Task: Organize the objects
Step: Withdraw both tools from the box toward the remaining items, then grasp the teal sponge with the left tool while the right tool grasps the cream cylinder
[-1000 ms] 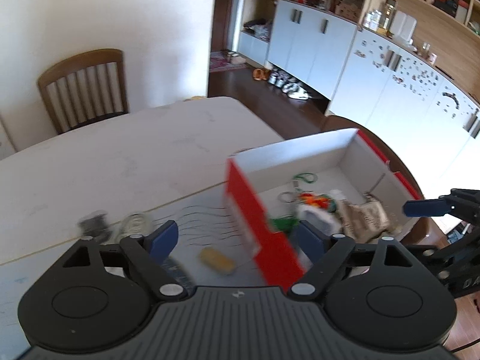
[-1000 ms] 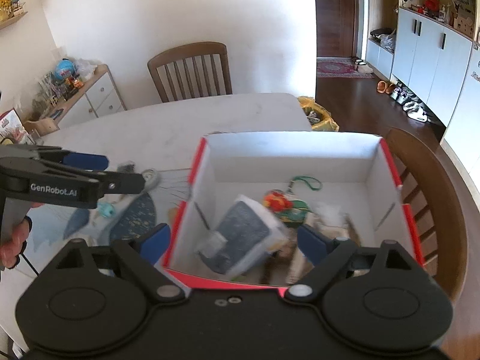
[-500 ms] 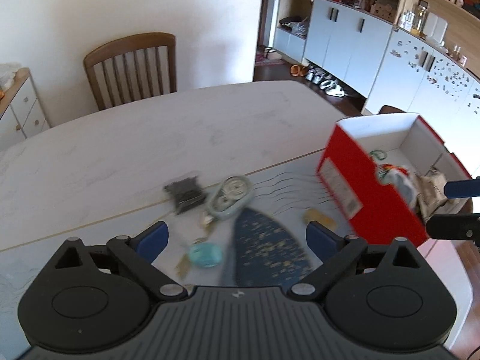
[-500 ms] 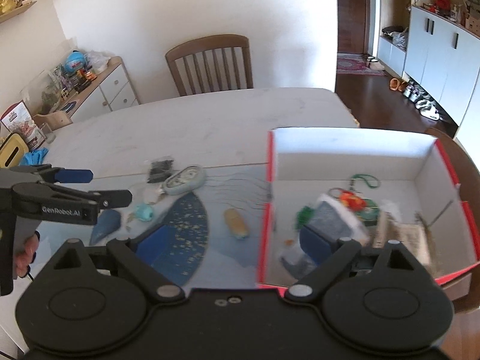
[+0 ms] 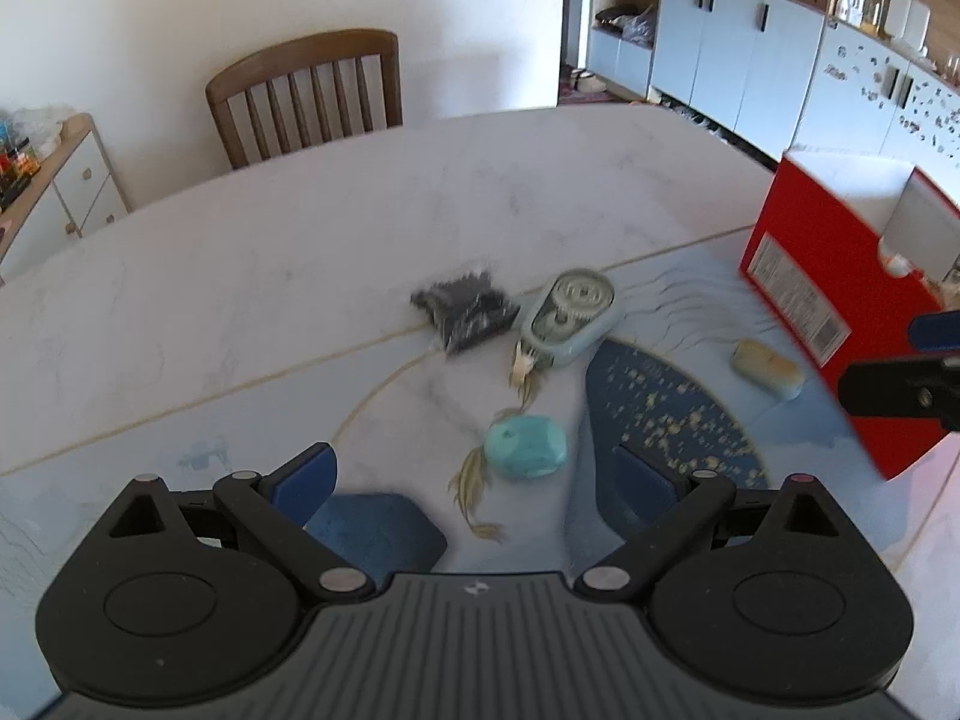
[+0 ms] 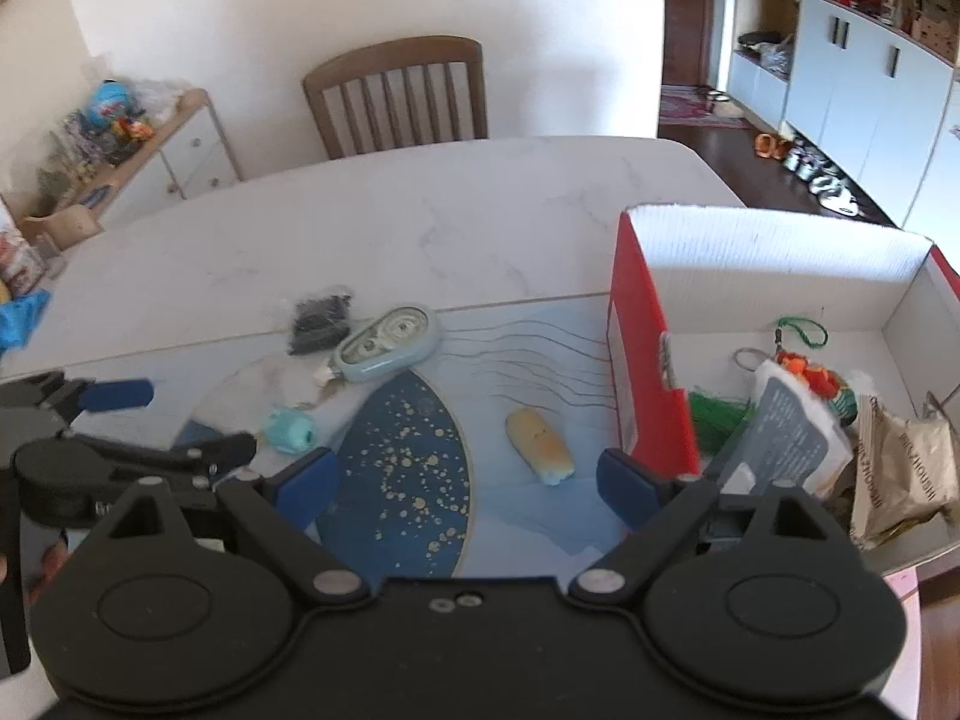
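Here the teal charm (image 5: 526, 454) lies just ahead between the left tool's (image 5: 474, 477) spread fingers.

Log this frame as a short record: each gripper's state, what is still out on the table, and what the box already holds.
left gripper: open, empty, over the table
right gripper: open, empty
loose on table: black packet, pale blue tape dispenser, teal tasselled charm, yellow oblong piece
red box: holds grey pouch, tan packet, green-corded ornament

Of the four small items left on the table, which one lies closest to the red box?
The tan oblong piece; the correction tape, black packet and teal charm lie farther left.
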`<action>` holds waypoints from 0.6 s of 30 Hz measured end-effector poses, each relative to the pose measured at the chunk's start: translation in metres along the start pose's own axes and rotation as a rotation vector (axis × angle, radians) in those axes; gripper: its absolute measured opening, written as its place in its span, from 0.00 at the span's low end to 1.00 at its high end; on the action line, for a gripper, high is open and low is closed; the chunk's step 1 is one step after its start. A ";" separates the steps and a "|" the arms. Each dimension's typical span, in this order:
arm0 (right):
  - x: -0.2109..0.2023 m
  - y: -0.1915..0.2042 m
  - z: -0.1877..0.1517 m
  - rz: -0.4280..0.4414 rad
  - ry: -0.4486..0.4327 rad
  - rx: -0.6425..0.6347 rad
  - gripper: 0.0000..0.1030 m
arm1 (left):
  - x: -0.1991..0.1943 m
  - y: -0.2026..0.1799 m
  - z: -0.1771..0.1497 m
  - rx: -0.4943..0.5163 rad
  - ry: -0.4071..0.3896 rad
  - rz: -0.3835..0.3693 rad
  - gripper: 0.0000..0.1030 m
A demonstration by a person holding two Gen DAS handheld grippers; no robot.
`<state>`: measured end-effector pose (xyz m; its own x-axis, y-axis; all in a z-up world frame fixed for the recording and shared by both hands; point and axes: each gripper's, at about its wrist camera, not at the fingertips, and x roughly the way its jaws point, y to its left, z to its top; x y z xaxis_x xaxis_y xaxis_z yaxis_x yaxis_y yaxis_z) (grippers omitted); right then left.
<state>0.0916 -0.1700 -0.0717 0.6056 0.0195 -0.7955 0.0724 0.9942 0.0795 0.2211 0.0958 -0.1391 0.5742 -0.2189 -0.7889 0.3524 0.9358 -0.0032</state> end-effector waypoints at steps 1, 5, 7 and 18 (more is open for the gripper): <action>0.005 0.002 -0.001 -0.017 0.000 0.008 0.89 | 0.003 -0.001 -0.002 0.000 0.004 0.003 0.96; 0.021 0.007 -0.003 -0.061 -0.005 0.034 0.87 | 0.014 -0.004 -0.008 0.008 0.008 0.009 0.96; 0.029 0.008 -0.002 -0.090 -0.009 0.047 0.86 | 0.019 -0.005 -0.010 0.011 0.008 0.009 0.96; 0.069 0.034 0.006 -0.244 -0.026 0.074 0.79 | 0.036 -0.009 -0.013 -0.014 -0.005 0.039 0.96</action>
<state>0.1407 -0.1358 -0.1208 0.5830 -0.2240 -0.7810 0.2765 0.9586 -0.0685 0.2287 0.0828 -0.1757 0.5912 -0.1834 -0.7854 0.3192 0.9475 0.0190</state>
